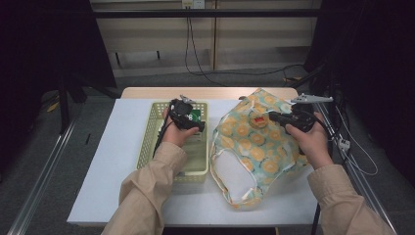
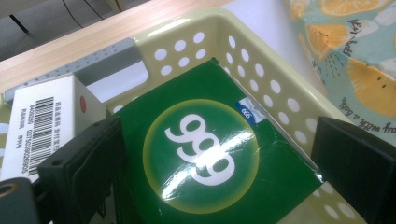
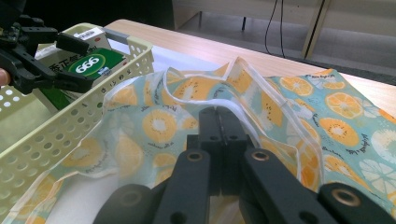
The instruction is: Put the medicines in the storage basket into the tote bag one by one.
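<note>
The left gripper hangs spread over a glossy green carton in the perforated pale-yellow plastic basket — its 2 jaws flank the box without pressing it. The right gripper is pressed together, pinching the white-piped rim of the soft citrus-print fabric bag beside the basket

A recording lab: dark curtains, floor rails, trailing cables

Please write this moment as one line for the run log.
left gripper: open around green box in basket | right gripper: shut on bag edge | table: white
</note>
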Tool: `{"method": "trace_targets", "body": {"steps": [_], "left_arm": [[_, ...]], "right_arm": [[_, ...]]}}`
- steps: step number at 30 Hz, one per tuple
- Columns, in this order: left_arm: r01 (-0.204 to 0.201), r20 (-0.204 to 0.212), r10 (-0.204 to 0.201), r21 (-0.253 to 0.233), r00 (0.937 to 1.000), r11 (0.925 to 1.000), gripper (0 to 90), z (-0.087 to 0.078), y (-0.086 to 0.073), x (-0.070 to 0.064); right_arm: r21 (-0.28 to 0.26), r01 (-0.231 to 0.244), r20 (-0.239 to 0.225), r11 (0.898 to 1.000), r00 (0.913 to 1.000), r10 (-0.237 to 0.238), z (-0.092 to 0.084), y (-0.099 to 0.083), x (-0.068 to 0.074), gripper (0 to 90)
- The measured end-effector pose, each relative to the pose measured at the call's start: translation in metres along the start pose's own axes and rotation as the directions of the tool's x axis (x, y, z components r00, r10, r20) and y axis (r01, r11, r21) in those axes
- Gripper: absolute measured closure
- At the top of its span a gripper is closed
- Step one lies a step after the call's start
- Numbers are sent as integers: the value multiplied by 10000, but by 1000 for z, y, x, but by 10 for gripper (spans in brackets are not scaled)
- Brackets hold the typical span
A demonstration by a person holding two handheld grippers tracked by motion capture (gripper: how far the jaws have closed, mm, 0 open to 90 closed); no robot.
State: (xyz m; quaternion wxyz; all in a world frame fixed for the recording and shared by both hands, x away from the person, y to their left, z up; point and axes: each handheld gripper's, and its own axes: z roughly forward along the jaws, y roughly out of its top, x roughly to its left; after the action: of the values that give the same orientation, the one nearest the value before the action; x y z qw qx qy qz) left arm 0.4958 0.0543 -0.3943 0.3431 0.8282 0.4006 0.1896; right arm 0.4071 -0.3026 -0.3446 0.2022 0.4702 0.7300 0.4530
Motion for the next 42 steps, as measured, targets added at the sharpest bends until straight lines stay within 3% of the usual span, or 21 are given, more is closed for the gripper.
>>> {"method": "trace_targets", "body": {"steps": [5, 8, 9, 11, 14, 17, 19, 21, 27, 31, 34, 37, 40, 42], "left_arm": [[89, 33, -89, 9, 10000, 10000, 29, -3, -3, 2], [-108, 20, 108, 238, 9999, 9997, 36, -6, -4, 2], [42, 41, -42, 171, 10000, 9998, 43, -7, -4, 2], [-176, 116, 172, 378, 9998, 9991, 64, -11, -5, 5], [-80, 166, 72, 492, 9998, 9988, 98, -16, -6, 8], [132, 232, -137, 253, 9996, 9996, 98, -17, -6, 10], [168, 66, -170, 173, 9998, 9997, 87, -14, -6, 11], [41, -139, -38, 231, 9999, 9997, 45, -10, -6, 9], [-199, -276, 208, 317, 9994, 9993, 29, -4, -4, 1], [-620, -453, 637, 379, 9969, 9974, 86, -6, -6, 1], [-524, -285, 533, 327, 9982, 9981, 99, -9, -7, 3], [-674, -70, 678, 428, 9977, 9968, 107, -12, -9, 1], [-208, 418, 182, 623, 9990, 9978, 124, -13, -15, 0], [-156, 565, 127, 521, 9983, 9985, 127, -15, -20, 3]], "right_arm": [[37, -7, 20, 10000, 10000, 7, 0, -1, 0, 900], [26, -22, 21, 10000, 10000, 22, -1, -1, 0, 900], [30, -11, 14, 10000, 10000, 11, -1, -1, -1, 900], [14, -19, -1, 10000, 10000, 19, -2, -1, -1, 900], [-4, -38, 21, 10000, 10000, 39, -2, -1, -1, 900], [-26, -52, 21, 10000, 10000, 52, -1, -1, -1, 900], [-12, -47, 7, 10000, 10000, 47, 0, 0, 0, 900], [6, -51, -7, 10000, 10000, 51, 0, 0, 1, 900], [-2, -30, -25, 10000, 10000, 30, 1, 2, 0, 900], [-10, -64, -23, 10000, 10000, 64, 1, 1, 0, 900], [-35, -80, -7, 10000, 10000, 80, 0, 1, -1, 900], [-47, -62, -15, 10000, 10000, 62, 0, 1, 0, 900], [-44, -73, -25, 10000, 10000, 73, 0, 1, 0, 900], [-36, -67, -9, 10000, 10000, 67, 0, 1, 0, 900]]}}
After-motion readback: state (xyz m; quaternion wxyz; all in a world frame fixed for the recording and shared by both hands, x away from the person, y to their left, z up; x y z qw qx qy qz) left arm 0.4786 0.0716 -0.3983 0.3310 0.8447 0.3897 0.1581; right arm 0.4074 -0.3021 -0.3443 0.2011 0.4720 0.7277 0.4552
